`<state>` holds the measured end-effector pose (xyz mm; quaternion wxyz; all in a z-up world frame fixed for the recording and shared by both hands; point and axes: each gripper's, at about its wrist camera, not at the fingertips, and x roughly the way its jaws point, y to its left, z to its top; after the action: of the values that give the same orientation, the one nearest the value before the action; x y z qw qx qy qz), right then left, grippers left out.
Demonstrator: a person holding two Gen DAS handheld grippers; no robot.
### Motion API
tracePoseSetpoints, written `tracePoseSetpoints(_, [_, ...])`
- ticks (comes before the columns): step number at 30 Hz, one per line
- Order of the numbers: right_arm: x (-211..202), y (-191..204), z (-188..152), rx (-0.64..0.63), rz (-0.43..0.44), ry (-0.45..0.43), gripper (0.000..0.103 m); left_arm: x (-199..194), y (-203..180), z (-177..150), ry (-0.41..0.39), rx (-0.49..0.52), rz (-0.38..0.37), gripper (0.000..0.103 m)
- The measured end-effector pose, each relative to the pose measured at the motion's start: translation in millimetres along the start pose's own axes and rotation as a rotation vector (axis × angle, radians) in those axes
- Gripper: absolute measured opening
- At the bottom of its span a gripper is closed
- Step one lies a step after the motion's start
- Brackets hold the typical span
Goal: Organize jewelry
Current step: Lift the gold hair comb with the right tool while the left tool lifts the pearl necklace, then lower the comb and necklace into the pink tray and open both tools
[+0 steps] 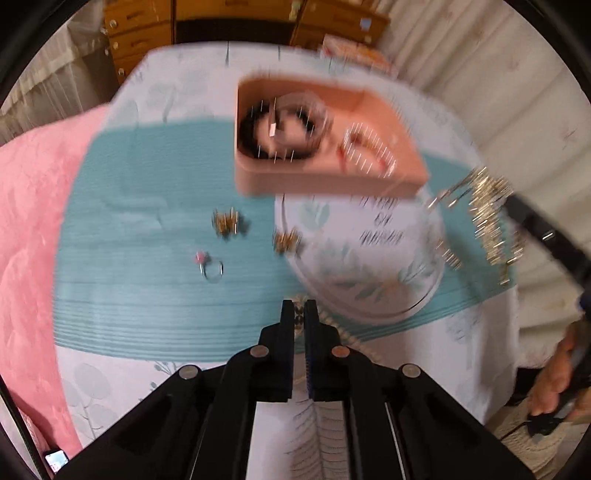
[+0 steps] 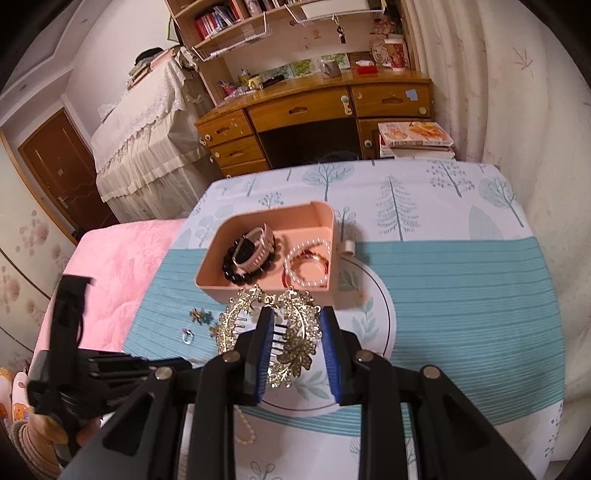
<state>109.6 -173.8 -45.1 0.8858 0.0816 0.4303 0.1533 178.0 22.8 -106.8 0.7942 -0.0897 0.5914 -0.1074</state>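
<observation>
Left gripper [image 1: 299, 308] jaws closed, maybe pinching beads; right gripper [image 2: 295, 325] part-open around gold comb [image 2: 295, 332]. Bracelets in box [image 2: 325, 221]; brooches [image 1: 225, 221], ring [image 1: 212, 267] left.

A lived-in bedroom at home: a wooden desk [image 2: 314, 107] with drawers and a bookshelf hutch [image 2: 236, 22] fills the top of the frame, a lace-draped cabinet [image 2: 140, 122] and brown door [image 2: 62, 166] stand at left, and a pink quilt [image 2: 122, 266] meets tree-print bedding [image 2: 424, 192] at centre.
</observation>
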Motion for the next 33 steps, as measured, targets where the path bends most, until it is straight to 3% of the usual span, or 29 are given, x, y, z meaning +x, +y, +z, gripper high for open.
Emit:
tracePoseSetpoints(12, [-33, 21, 53, -0.009, 0.012, -0.130, 0.026, -144, -42, 65, -0.322, 0.073, -0.038, 0.002])
tracePoseSetpoints(18, [-36, 24, 80, 0.000, -0.008, -0.190, 0.026, -186, -59, 91, -0.462, 0.090, -0.029, 0.002])
tracePoseSetpoints(22, [-17, 20, 86, 0.016, -0.021, -0.177, 0.026, -179, -60, 109, -0.486, 0.086, -0.026, 0.003])
tracePoseSetpoints(33, [44, 5, 79, 0.038, -0.048, -0.066, 0.026, -118, -45, 138, -0.414, 0.042, -0.008, 0.002])
